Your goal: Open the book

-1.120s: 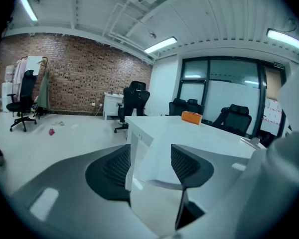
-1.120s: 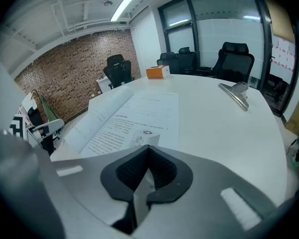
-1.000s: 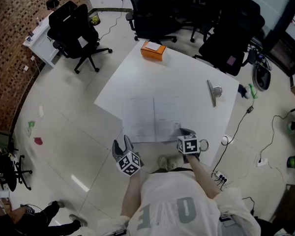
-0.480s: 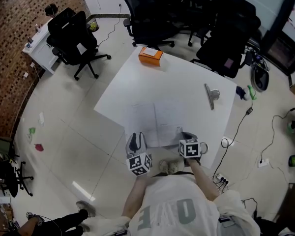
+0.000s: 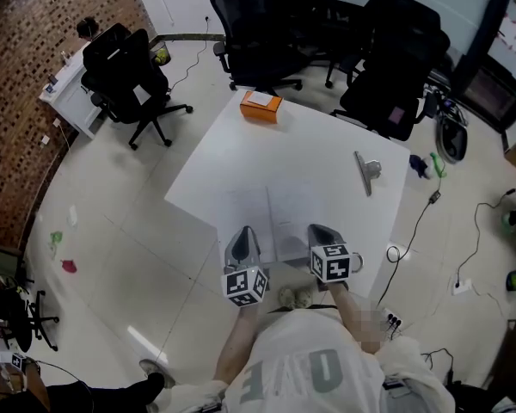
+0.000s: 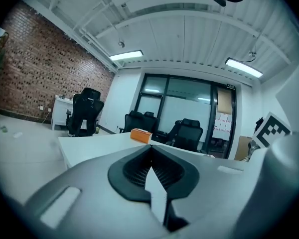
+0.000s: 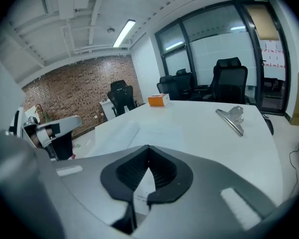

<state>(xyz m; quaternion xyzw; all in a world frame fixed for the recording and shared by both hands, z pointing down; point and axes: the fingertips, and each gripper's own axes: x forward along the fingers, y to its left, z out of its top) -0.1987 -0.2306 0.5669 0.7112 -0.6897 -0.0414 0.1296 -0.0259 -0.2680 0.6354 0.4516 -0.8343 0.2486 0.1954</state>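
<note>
White paper book (image 5: pixel 279 218), lying open, sits at the near edge of the white counter (image 5: pixel 310 140), lower centre of the head view. The jaws of my left hand-held gripper (image 5: pixel 244 232) have just been closing and are clenched. My right hand-held gripper (image 5: pixel 318 231) is clenched too. Whether either pinches a page, I cannot tell.

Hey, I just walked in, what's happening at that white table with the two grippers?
A person stands at the near edge of the white table, working a gripper in each hand on a book that already lies open there. The left gripper has just closed its jaws on a white sheet, and the right gripper is shut on a printed page at the book's near edge. An orange box and a metal clip sit untouched farther back.
</note>
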